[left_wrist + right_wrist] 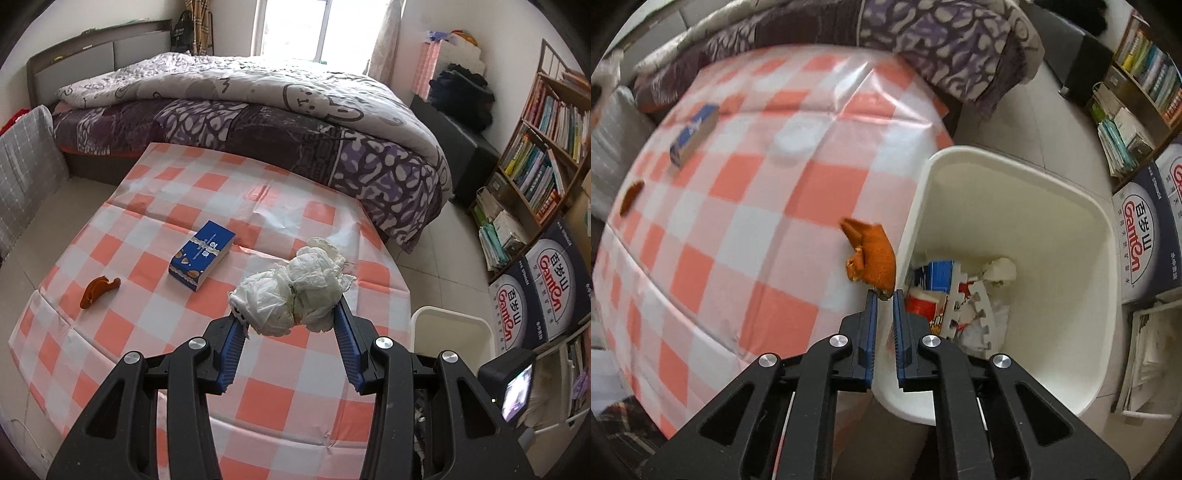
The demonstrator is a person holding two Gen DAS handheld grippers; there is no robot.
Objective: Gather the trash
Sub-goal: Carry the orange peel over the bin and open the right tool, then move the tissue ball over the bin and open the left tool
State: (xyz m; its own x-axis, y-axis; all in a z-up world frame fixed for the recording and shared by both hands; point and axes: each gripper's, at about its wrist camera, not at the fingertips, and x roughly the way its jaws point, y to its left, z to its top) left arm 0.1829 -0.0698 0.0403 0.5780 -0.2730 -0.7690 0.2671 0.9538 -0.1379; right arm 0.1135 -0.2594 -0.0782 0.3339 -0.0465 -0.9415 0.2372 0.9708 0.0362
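Left wrist view: cartons (550,291) beside shelf read "Ganten".

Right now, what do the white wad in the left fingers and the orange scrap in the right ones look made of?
White wad: looks like thin tissue paper, matte and heavily crumpled, with soft ragged edges. Orange scrap: probably dried citrus peel, curled, with a dull orange skin; it could be something else. Bin: smooth, slightly glossy cream plastic, by its even moulded walls.

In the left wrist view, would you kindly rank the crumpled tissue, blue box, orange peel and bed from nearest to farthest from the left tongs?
1. Crumpled tissue, gripped between the left tongs.
2. Blue box, up-left on the table.
3. Orange peel, far left.
4. Bed, beyond the table.
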